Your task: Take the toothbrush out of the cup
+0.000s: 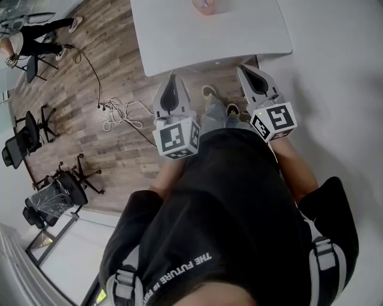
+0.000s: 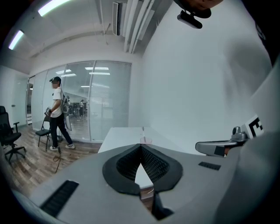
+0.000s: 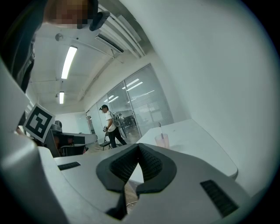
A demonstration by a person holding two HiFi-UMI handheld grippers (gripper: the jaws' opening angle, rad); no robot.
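Note:
A pink translucent cup [image 1: 205, 5] stands on the white table [image 1: 209, 36], at the very top edge of the head view. It shows again as the cup [image 2: 146, 140] and the cup [image 3: 162, 140] in the two gripper views, with a thin toothbrush [image 3: 159, 129] standing upright in it. My left gripper [image 1: 173, 77] and right gripper [image 1: 246, 68] hover side by side off the table's near edge, well short of the cup. Both are shut, jaw tips touching, with nothing held. In their own views the left gripper [image 2: 141, 145] and the right gripper [image 3: 139, 145] point towards the table.
A person [image 2: 57, 113] walks by a glass wall across the room. Cables [image 1: 116, 113] lie on the wooden floor to the left, and office chairs [image 1: 24, 140] stand further left. A white wall runs along the table's right side.

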